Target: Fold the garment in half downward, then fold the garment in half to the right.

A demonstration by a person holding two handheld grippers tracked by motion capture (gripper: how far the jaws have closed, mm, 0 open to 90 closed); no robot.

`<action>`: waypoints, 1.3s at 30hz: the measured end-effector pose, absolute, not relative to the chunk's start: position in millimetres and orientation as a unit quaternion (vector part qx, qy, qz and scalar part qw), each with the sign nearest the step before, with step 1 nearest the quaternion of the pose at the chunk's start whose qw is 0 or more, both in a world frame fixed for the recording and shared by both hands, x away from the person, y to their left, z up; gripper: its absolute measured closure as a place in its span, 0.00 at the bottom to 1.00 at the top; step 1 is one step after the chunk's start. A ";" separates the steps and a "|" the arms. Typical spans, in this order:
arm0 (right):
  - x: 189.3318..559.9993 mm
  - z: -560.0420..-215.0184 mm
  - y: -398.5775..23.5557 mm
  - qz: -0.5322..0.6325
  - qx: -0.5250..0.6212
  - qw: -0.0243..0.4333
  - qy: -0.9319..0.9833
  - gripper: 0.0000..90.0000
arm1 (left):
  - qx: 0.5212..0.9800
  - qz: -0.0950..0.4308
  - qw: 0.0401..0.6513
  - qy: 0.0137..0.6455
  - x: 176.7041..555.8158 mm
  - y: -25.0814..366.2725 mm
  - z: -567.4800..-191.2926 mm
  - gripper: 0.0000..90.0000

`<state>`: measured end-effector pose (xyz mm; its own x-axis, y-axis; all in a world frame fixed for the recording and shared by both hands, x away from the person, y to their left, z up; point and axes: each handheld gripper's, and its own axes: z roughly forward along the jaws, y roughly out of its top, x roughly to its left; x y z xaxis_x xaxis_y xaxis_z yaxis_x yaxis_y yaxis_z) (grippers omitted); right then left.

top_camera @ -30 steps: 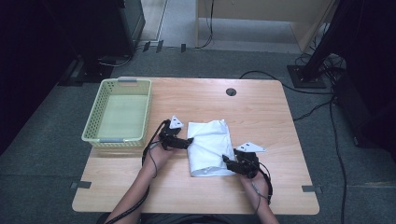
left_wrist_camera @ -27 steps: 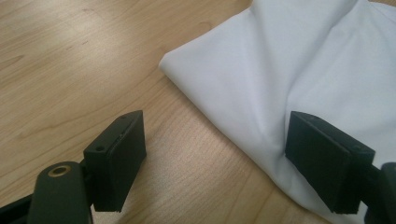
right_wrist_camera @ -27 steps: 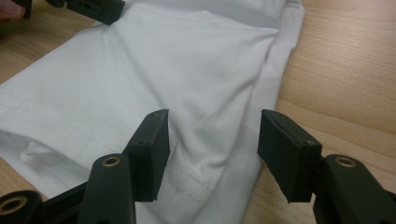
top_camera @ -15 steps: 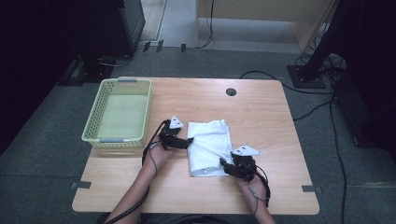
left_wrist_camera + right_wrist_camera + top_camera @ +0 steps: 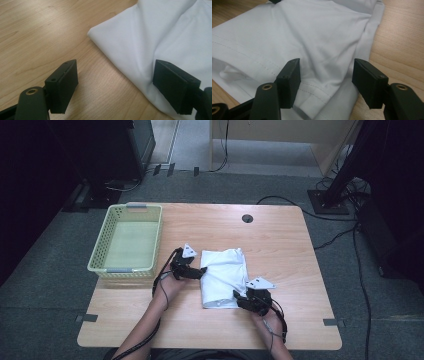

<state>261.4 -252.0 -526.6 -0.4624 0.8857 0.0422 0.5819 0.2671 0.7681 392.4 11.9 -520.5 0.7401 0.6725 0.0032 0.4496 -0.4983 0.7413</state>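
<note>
While you folded the white cloth (image 5: 223, 277), both tongs stood apart; next, clamp its six o'clock hem

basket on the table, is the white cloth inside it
No, the basket holds nothing, and the white cloth lies folded on the table to its right.
</note>
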 end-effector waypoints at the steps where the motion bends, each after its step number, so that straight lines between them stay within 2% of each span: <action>1: 261.8 -526.7 -251.4 0.373 0.477 0.203 0.769 0.44 | 0.853 0.149 0.377 0.329 392.7 12.0 -520.4 0.23; 39: 286.4 -526.0 -239.9 0.376 0.455 0.194 0.783 0.43 | 0.846 0.173 0.363 0.350 404.6 26.7 -518.7 0.23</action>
